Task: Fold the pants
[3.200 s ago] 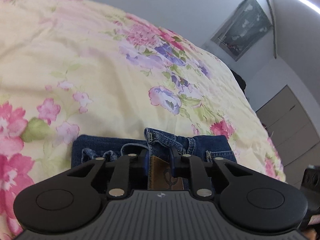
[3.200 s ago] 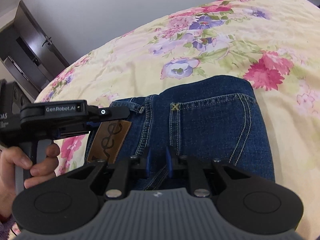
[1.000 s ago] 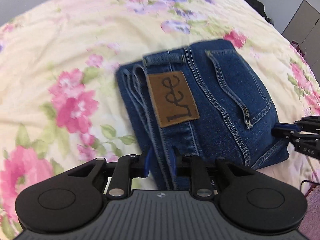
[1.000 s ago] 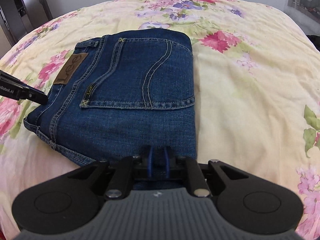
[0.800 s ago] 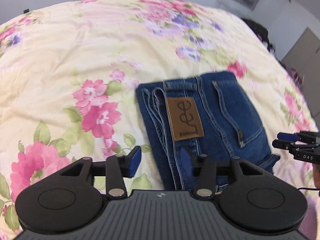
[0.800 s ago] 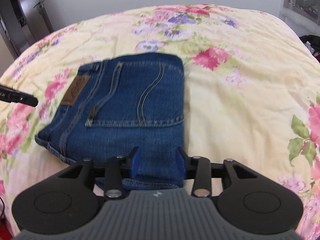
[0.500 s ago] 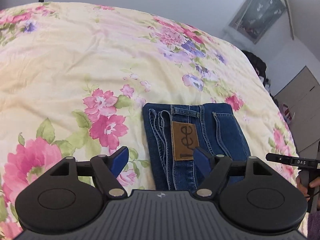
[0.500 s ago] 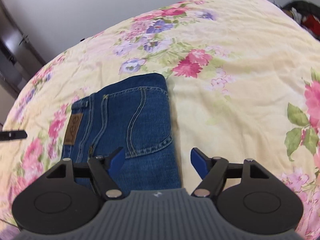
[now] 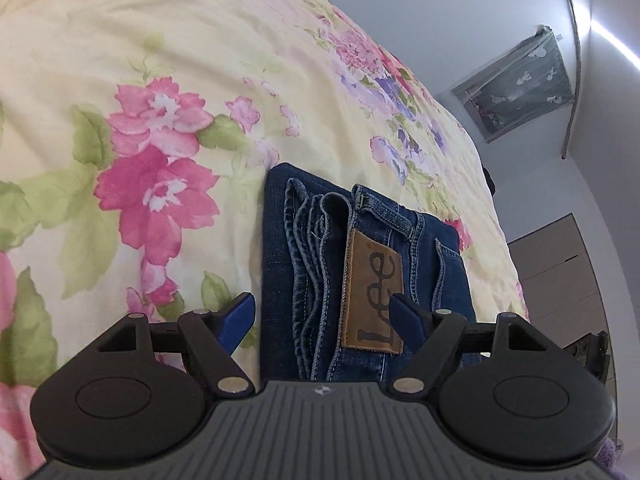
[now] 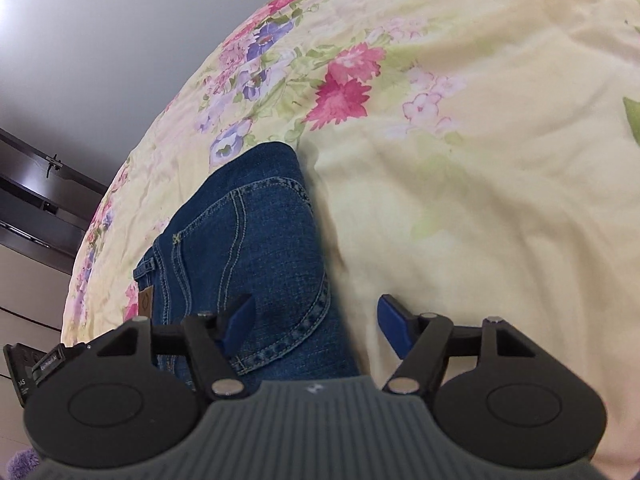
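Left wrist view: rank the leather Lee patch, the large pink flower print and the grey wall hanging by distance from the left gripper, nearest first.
1. Leather Lee patch, on the folded jeans, beside the left gripper's right finger.
2. Large pink flower print, on the bedspread, farther up on the left.
3. Grey wall hanging, upper right, beyond the bed.

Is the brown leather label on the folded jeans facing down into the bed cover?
No, the brown label lies face up on the jeans, its letters readable.
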Motion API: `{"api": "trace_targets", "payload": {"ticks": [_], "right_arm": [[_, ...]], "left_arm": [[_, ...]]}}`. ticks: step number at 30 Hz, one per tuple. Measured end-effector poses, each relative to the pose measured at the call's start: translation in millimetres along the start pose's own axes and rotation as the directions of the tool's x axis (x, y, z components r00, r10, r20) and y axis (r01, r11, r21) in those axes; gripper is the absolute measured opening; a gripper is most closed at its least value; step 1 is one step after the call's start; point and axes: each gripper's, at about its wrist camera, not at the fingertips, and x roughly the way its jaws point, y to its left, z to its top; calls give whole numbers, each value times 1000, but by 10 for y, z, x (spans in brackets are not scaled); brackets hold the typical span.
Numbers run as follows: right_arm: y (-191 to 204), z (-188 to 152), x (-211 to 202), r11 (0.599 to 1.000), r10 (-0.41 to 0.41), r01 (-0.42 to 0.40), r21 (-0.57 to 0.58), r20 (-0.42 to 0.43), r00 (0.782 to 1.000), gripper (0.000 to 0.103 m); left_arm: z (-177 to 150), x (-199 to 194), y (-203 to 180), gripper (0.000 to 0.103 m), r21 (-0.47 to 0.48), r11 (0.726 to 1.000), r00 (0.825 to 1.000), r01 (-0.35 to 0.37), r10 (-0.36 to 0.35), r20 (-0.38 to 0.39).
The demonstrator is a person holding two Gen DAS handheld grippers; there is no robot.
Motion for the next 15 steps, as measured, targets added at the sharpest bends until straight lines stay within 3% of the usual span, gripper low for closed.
{"api": "trace_targets", "payload": {"ticks": [5, 9, 12, 15], "right_arm": [[-170, 65, 162, 994, 103, -103, 34, 3, 995, 63], [-229, 132, 256, 984, 175, -175, 43, 10, 985, 53], [-236, 165, 358, 971, 231, -231, 63, 6, 973, 45], [-167, 180, 408, 974, 222, -222, 45, 12, 975, 40]], "left_arm": [[1, 236, 56, 93, 3, 999, 999, 40, -40, 8], [9, 343, -50, 94, 57, 998, 1000, 28, -29, 11], [-19, 360, -123, 85, 90, 996, 1000, -10, 8, 16], [-36, 322, -177, 72, 114, 993, 999, -35, 32, 24]]}}
